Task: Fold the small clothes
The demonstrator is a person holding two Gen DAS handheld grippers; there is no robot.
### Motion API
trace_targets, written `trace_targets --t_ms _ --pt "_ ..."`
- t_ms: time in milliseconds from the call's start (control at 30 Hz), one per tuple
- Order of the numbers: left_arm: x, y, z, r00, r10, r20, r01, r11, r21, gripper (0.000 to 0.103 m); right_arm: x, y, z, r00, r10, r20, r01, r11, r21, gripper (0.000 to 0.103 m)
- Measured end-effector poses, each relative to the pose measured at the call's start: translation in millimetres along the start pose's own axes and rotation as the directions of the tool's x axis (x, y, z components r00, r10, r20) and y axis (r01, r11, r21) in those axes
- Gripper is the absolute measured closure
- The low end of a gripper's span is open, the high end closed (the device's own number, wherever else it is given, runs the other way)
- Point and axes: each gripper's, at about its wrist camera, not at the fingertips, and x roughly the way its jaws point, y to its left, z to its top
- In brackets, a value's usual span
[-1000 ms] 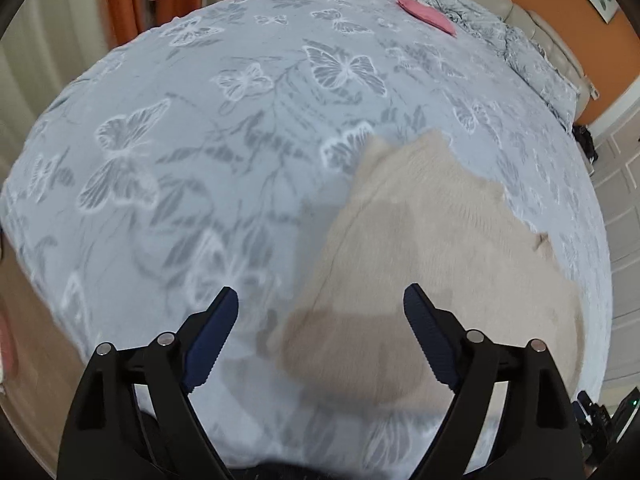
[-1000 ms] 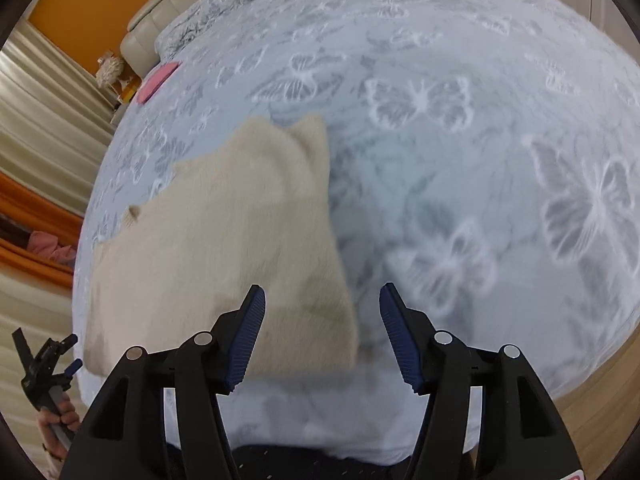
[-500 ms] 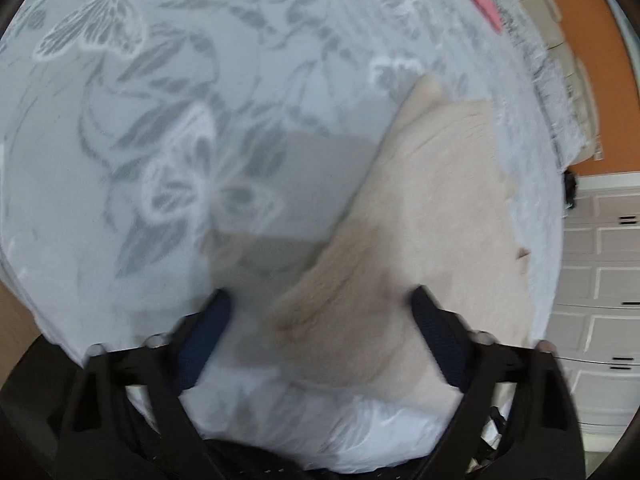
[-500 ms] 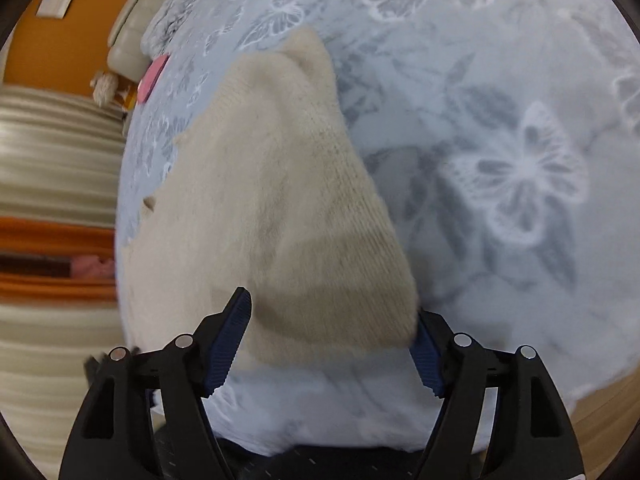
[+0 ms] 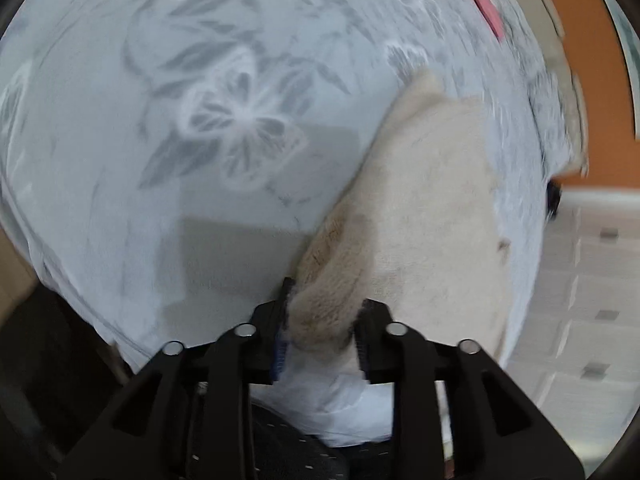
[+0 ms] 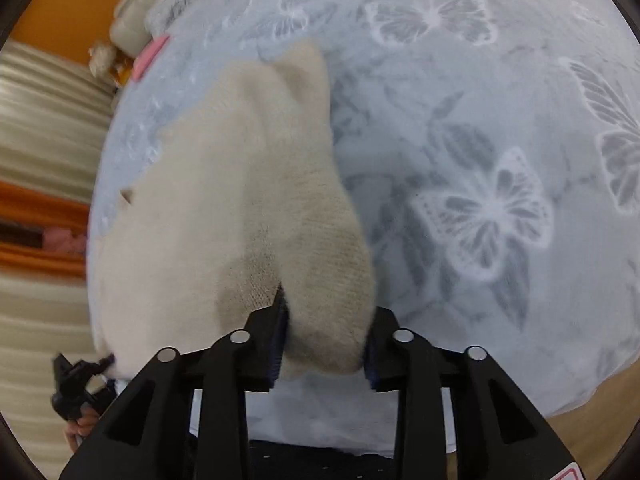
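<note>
A beige knit garment (image 5: 432, 200) lies flat on the butterfly-print bedspread (image 5: 160, 80), near its front edge. In the left wrist view my left gripper (image 5: 324, 314) is closing its jaws on the garment's near left corner, and the fabric bunches up between the blue pads. In the right wrist view my right gripper (image 6: 326, 334) is closing on the near right corner of the same garment (image 6: 240, 200), with knit fabric filling the gap between its pads. The left gripper (image 6: 76, 380), held in a hand, shows at the garment's far side there.
A pink folded item (image 5: 486, 10) lies far up the bed near the pillows and cream headboard (image 6: 132, 12). White drawers (image 5: 592, 300) stand to the right in the left wrist view. Striped and orange curtains (image 6: 40, 120) hang to the left in the right wrist view. Wooden floor shows below the bed's edge.
Both grippers came down onto the garment's near corners and narrowed from wide open until the fabric bunched between their pads. The left one also rolled and moved closer to the corner.
</note>
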Motion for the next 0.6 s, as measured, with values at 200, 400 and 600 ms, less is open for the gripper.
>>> trace_targets --t_ms 200,400,600 --pt "-13 -23 2 0.986 0.101 0.136 -0.116 0.987 0.109 0.016 -21 17 2 0.991 -0.085 0.103 0.093 0.993 -0.069 0.045" --pt "19 -24 15 0.997 0.062 0.040 -0.063 0.998 0.024 0.045 -46 50 3 0.980 0.015 0.197 0.009 0.993 -0.117 0.045" --pt "-7 -57 1 0.992 -0.039 0.119 0.029 0.996 0.088 0.082 -18 101 25 0.988 0.098 0.116 -0.065 0.965 -0.255 0.102"
